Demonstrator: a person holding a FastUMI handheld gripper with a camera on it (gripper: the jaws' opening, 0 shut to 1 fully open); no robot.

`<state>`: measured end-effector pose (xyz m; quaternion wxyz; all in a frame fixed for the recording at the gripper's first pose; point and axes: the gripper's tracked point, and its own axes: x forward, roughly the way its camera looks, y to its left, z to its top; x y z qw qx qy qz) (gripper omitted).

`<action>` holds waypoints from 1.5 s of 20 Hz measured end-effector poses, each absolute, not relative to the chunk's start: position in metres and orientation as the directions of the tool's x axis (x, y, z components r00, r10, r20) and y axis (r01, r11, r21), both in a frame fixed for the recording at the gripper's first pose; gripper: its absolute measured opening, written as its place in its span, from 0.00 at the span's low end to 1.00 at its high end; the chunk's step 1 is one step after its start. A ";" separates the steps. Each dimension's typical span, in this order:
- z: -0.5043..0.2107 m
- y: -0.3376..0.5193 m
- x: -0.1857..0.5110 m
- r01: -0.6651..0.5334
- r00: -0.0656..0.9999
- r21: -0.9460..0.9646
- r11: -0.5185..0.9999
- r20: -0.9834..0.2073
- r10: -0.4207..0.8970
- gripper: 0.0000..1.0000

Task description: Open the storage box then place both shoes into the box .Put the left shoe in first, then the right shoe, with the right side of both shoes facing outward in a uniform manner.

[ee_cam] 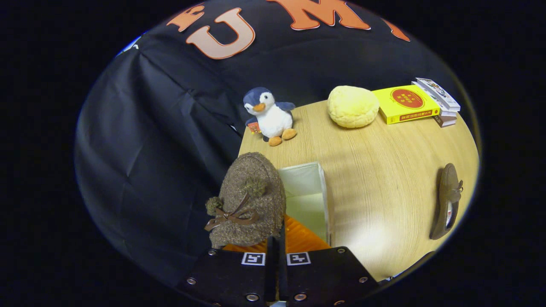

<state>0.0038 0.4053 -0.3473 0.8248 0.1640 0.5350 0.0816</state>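
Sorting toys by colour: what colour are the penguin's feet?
Orange, clearest in the gripper view: the penguin stands beyond the fingers.

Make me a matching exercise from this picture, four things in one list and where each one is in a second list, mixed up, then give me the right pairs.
Things:
1. Fuzzy brown shoe
2. Plush penguin
3. Yellow book
4. Dark brown shoe

Places:
A. Lying on the wooden table, off to the right, apart from the box
B. At the far corner of the table, by the black cloth
C. Held by the closed fingers, over the open white storage box
D. Next to the round yellow cushion, beside a stack of other books

Pairs: 1-C, 2-B, 3-D, 4-A
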 end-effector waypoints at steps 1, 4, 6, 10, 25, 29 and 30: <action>-0.357 0.410 -0.001 0.055 0.388 0.348 0.936 -0.871 0.301 0.04; -0.379 0.424 -0.009 0.081 0.335 0.327 0.942 -0.899 0.283 0.04; -0.392 0.432 -0.013 0.079 0.309 0.302 0.950 -0.914 0.265 0.04; -0.422 0.441 -0.028 0.084 0.218 0.247 0.965 -0.950 0.224 0.06; -0.398 0.473 -0.046 -0.012 0.148 0.468 0.884 -0.873 0.464 0.35; -0.345 0.458 -0.032 -0.041 0.253 0.579 0.815 -0.783 0.569 0.60; -0.335 0.448 -0.028 -0.056 0.284 0.577 0.815 -0.773 0.567 0.67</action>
